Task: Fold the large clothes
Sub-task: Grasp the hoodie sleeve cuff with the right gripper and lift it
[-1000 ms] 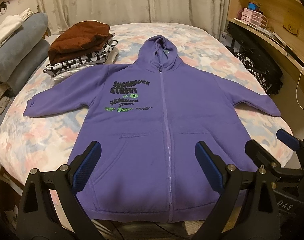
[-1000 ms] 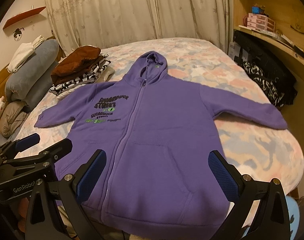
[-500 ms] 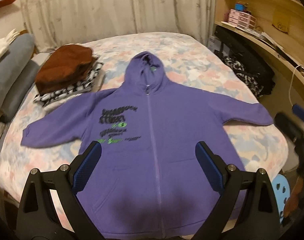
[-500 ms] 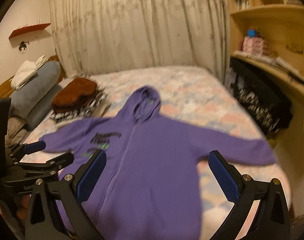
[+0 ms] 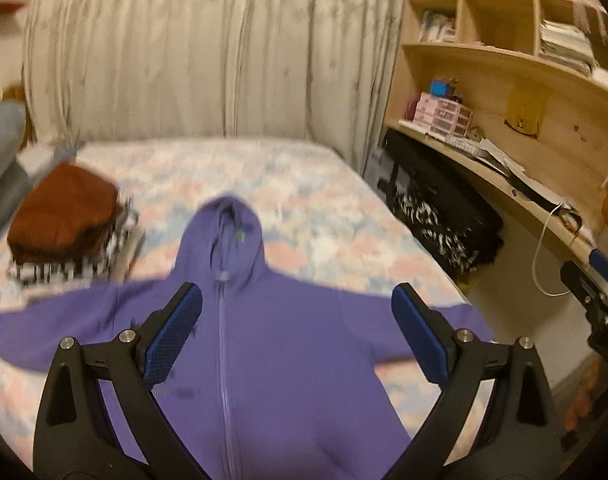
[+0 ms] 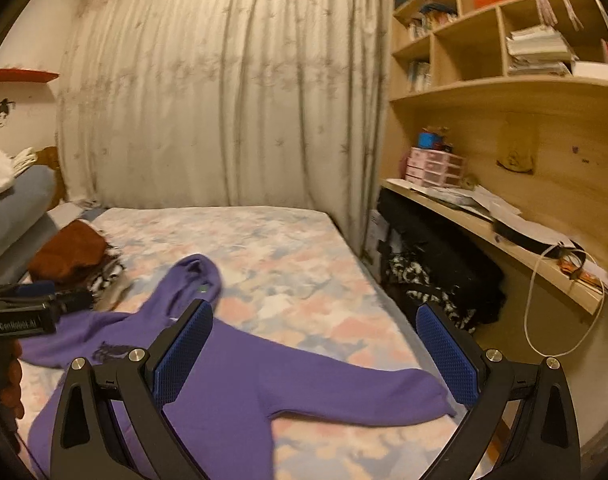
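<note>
- Bedroom with a pale curtain (image 6: 224,92) at the back, wooden shelves (image 6: 495,60) on the right, and a bed (image 6: 288,256) with a pastel floral cover that carries the work.
- Purple hoodie (image 5: 288,352) lies flat on the bed, front up, zip closed, hood (image 5: 228,232) pointing away toward the curtain, both sleeves spread out sideways.
- Its long axis, hem to hood, runs straight away from the left gripper (image 5: 298,336), whose zip line sits about midway between its fingers; the body is directly below and ahead of it.
- Left gripper: jaws wide apart, holding nothing, hovering above the chest.
- Right gripper (image 6: 313,352): jaws likewise wide apart and empty, off to the hoodie's right, over the right sleeve (image 6: 367,392), which stretches across its view toward the bed edge.
- My reading: the right gripper is nearer the right sleeve and cuff, the left nearer the body and the left sleeve (image 5: 64,320), so a sleeve-in fold would fall to each side's own gripper.
- Folded pile (image 5: 68,232), brown on top of a black-and-white piece, sits on the bed just beyond the left sleeve, close but apart as far as I can tell.
- Hard to see: the left view is motion-blurred, the chest print smeared; the hem and pockets are cut off below both views and hidden behind the gripper frames; the left cuff is blurred at the picture's edge.
</note>
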{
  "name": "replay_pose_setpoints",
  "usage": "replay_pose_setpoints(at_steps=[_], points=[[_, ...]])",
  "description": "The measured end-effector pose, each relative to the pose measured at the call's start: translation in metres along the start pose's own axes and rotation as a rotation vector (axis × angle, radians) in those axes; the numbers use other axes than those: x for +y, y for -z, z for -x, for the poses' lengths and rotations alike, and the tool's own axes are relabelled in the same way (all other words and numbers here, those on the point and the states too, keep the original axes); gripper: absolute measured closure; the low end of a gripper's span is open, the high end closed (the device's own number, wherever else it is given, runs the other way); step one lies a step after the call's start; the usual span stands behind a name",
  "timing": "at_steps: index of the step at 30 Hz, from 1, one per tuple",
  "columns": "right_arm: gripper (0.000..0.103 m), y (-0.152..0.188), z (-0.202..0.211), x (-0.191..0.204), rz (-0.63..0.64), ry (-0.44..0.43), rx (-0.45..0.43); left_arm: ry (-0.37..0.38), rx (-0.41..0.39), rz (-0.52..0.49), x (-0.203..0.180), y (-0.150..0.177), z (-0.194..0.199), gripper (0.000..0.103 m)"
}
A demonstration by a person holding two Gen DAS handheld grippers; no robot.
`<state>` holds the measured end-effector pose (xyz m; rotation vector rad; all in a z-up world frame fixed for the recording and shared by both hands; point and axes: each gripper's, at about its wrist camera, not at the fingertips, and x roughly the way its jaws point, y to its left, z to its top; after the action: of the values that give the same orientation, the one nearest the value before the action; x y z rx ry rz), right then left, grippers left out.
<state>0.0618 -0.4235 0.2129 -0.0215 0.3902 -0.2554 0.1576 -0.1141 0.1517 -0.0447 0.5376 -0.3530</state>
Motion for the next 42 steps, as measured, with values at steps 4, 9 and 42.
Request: replay_pose_setpoints(at_steps=[4, 9, 42], points=[[0.000, 0.001, -0.037, -0.053, -0.057, 0.036, 0.074, 0.019, 0.074, -0.002, -0.022, -0.001, -0.050, 0.008], [0.000, 0.042, -0.107, -0.106, -0.142, 0.049, 0.213, 0.093, 0.223, 0.063, -0.034, 0.031, -0.136, 0.008], [0.088, 0.308, -0.373, -0.220, -0.722, 0.223, 0.532, -0.005, 0.345, -0.107, -0.114, 0.171, -0.307, 0.039]])
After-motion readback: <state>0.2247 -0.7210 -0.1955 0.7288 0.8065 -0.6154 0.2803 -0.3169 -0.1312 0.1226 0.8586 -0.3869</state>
